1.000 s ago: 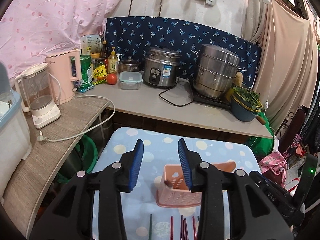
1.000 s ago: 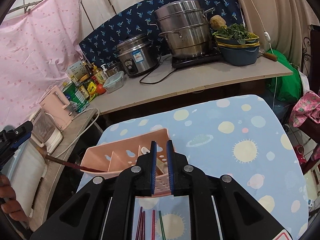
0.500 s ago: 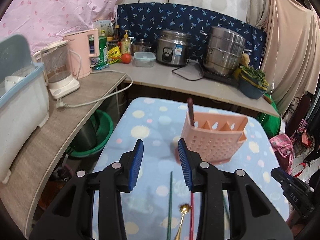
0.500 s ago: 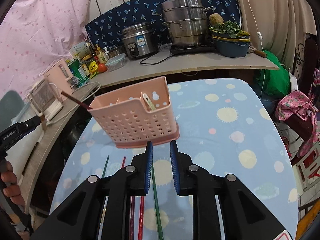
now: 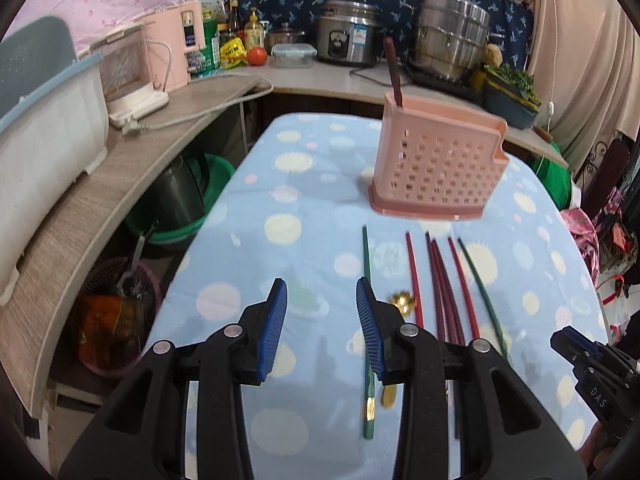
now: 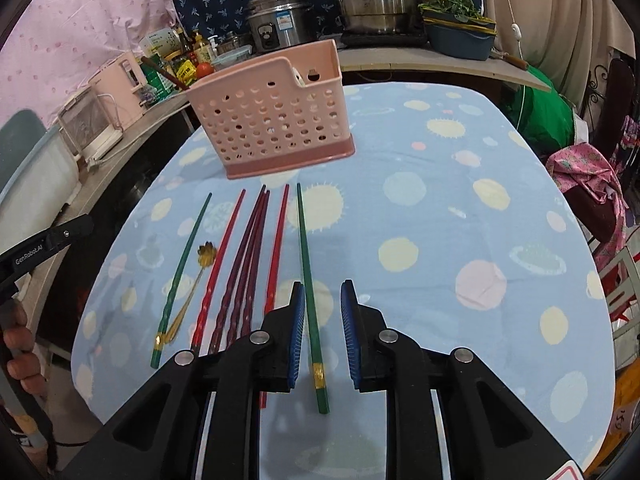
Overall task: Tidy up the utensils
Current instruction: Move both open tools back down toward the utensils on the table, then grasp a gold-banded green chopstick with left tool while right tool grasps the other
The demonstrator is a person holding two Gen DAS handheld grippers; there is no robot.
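- Left gripper (image 5: 321, 306): jaws spread, nothing between them, hanging over bare blue dotted cloth (image 6: 440, 208) on the counter, just left of the utensil row.
- Leftmost green chopstick (image 6: 182, 272) lies flat; in the left wrist view the right pad (image 5: 370, 328) overlaps it, contact can't be told.
- Gold spoon (image 6: 192, 288) just right of it, flower bowl toward the pink basket.
- Next: red chopstick (image 6: 222, 264), bundle of dark maroon chopsticks (image 6: 248, 268), another red chopstick (image 6: 278, 248), all flat, tips toward the basket.
- Rightmost green chopstick (image 6: 308, 280) runs between the right gripper's pads.
- Right gripper (image 6: 322, 334): jaws have just been opening, now narrowly apart, straddling that chopstick, not pinching it.
- Pink basket (image 6: 272, 120) stands upright on the cloth beyond the row; a dark brown handle (image 5: 394, 76) sticks out of its left end.
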